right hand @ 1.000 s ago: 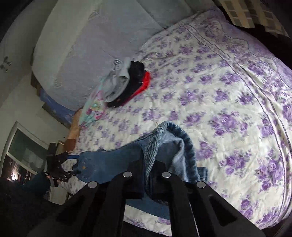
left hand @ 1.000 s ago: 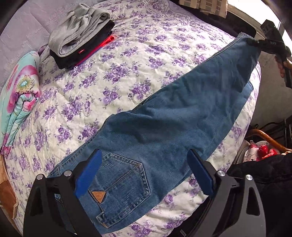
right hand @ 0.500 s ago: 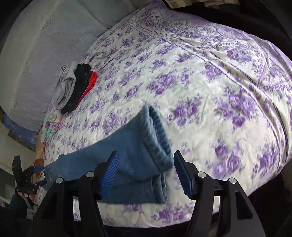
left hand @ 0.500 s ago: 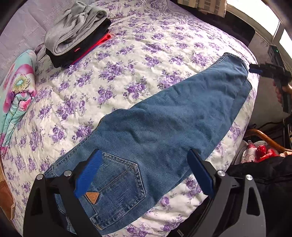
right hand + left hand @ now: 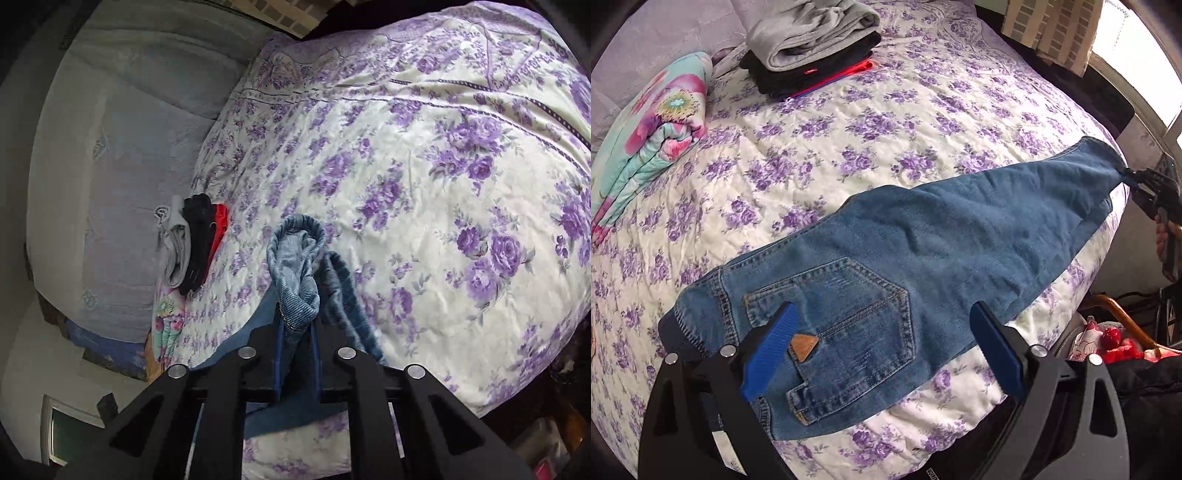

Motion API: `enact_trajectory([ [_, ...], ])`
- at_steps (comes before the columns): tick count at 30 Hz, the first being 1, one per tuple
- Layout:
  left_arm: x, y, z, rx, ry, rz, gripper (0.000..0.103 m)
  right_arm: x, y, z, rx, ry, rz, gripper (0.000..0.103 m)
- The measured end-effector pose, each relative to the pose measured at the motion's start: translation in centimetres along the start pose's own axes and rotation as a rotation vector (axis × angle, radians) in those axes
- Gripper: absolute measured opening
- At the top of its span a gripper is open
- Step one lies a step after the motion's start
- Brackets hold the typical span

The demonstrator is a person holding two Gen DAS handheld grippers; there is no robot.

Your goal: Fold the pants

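Observation:
Blue jeans (image 5: 923, 251) lie folded lengthwise across the floral bed, with the back pocket (image 5: 846, 314) near me and the leg running to the far right edge. My left gripper (image 5: 882, 314) hovers open over the pocket, with the denim under its blue pads and nothing pinched. At the leg end, my right gripper (image 5: 1134, 177) pinches the hem. In the right wrist view the hem (image 5: 295, 258) bunches up between the right gripper's (image 5: 297, 325) closing jaws. A hand holds that gripper's handle.
A stack of folded grey, black and red clothes (image 5: 812, 48) sits at the far side of the bed cover (image 5: 886, 122). A folded floral blanket (image 5: 653, 140) lies at the left. A basket with red things (image 5: 1108, 339) stands beyond the bed's right edge.
The right gripper let the hem drop flat, opened over it, then closed on it again low at the bed's edge. The left gripper drew nearer to the pocket and stayed open.

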State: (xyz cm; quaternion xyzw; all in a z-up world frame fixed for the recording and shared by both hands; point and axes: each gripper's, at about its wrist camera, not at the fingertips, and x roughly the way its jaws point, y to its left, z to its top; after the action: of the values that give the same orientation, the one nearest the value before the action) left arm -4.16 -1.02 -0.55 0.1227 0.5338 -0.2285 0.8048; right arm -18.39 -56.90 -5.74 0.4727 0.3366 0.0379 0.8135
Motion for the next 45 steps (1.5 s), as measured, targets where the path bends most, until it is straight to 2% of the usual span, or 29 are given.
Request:
enact_trajectory([
  [4, -0.9, 2.1, -1.5, -0.053, -0.014, 0.012, 0.092, -2.6, 1.8, -0.4, 0.009, -0.037, 0.05, 0.011],
  [6, -1.4, 3.2, -2.4, -0.066, -0.014, 0.027, 0.092, -2.7, 0.6, -1.2, 0.041, -0.027, 0.004, 0.011],
  [7, -1.7, 3.8, -2.8, -0.074, -0.014, 0.034, 0.092, -2.1, -0.6, -1.8, 0.066, -0.009, -0.04, 0.011],
  [8, -1.9, 4.4, -3.2, -0.084, -0.01, 0.045, 0.092, -1.2, -2.2, -2.3, 0.096, 0.016, -0.124, 0.013],
  [9, -2.1, 5.2, -3.7, -0.098, -0.004, 0.063, 0.092, -0.1, -3.6, -2.8, 0.114, 0.043, -0.22, 0.028],
  [10, -2.3, 6.0, -4.2, -0.115, 0.001, 0.082, 0.092, 0.6, -4.6, -3.2, 0.11, 0.057, -0.283, 0.027],
  [11, -2.6, 6.8, -4.8, -0.133, 0.003, 0.098, 0.092, 0.5, -4.6, -3.4, 0.09, 0.032, -0.272, 0.029],
  [13, -3.3, 8.4, -6.0, -0.176, -0.001, 0.119, 0.092, -0.2, -3.3, -3.3, 0.068, 0.009, -0.329, 0.044],
  [14, -3.6, 9.1, -6.5, -0.194, -0.006, 0.121, 0.092, -0.7, -2.2, -3.0, 0.043, -0.005, -0.367, 0.061],
  [15, -3.8, 9.6, -7.0, -0.212, -0.012, 0.122, 0.092, -1.3, -0.9, -2.8, -0.008, -0.031, -0.404, 0.067],
  [17, -4.0, 10.3, -7.8, -0.235, -0.026, 0.109, 0.092, -2.5, 1.5, -2.4, -0.106, -0.087, -0.486, 0.069],
  [18, -3.8, 10.3, -8.0, -0.24, -0.033, 0.1, 0.092, -2.9, 2.2, -2.2, -0.114, -0.108, -0.491, 0.069],
  [20, -3.1, 10.1, -7.9, -0.232, -0.036, 0.094, 0.092, -3.0, 3.9, -2.1, -0.11, -0.125, -0.401, 0.072],
  [22, -1.9, 10.0, -7.9, -0.204, -0.016, 0.158, 0.092, -1.4, 5.8, -2.3, -0.127, -0.084, -0.313, 0.076],
  [24, 0.4, 11.0, -8.4, -0.201, 0.081, 0.215, 0.095, 1.3, 8.0, -3.2, -0.162, -0.018, -0.262, 0.079],
  [25, 1.1, 11.8, -9.0, -0.222, 0.105, 0.198, 0.095, 2.7, 8.8, -3.7, -0.18, 0.023, -0.241, 0.079],
  [27, 1.4, 12.6, -9.9, -0.257, 0.114, 0.158, 0.096, 4.9, 10.2, -5.2, -0.217, 0.091, -0.228, 0.079],
  [30, -0.1, 12.4, -10.0, -0.229, 0.061, 0.166, 0.096, 5.2, 9.5, -7.1, -0.211, 0.12, -0.246, 0.08],
  [34, -3.6, 11.2, -8.2, -0.155, -0.022, 0.197, 0.095, 1.9, 5.1, -8.8, -0.079, 0.048, -0.248, 0.087],
  [38, -5.5, 9.8, -5.3, -0.156, -0.114, 0.108, 0.096, 0.3, 1.0, -10.1, 0.032, -0.026, -0.192, 0.087],
  [40, -3.9, 8.7, -4.1, -0.155, -0.088, 0.079, 0.097, 0.3, 0.4, -10.6, 0.033, -0.075, -0.161, 0.087],
  [41, -2.3, 8.0, -4.0, -0.139, -0.049, 0.088, 0.097, 0.4, 0.3, -10.7, 0.025, -0.093, -0.149, 0.087],
  [44, 3.8, 7.3, -5.7, -0.073, 0.143, 0.211, 0.098, 1.0, -0.3, -10.8, 0.005, -0.123, -0.135, 0.087],
  [45, 4.4, 7.6, -6.3, -0.079, 0.143, 0.201, 0.099, 1.2, -0.6, -10.6, 0.009, -0.127, -0.133, 0.087],
])
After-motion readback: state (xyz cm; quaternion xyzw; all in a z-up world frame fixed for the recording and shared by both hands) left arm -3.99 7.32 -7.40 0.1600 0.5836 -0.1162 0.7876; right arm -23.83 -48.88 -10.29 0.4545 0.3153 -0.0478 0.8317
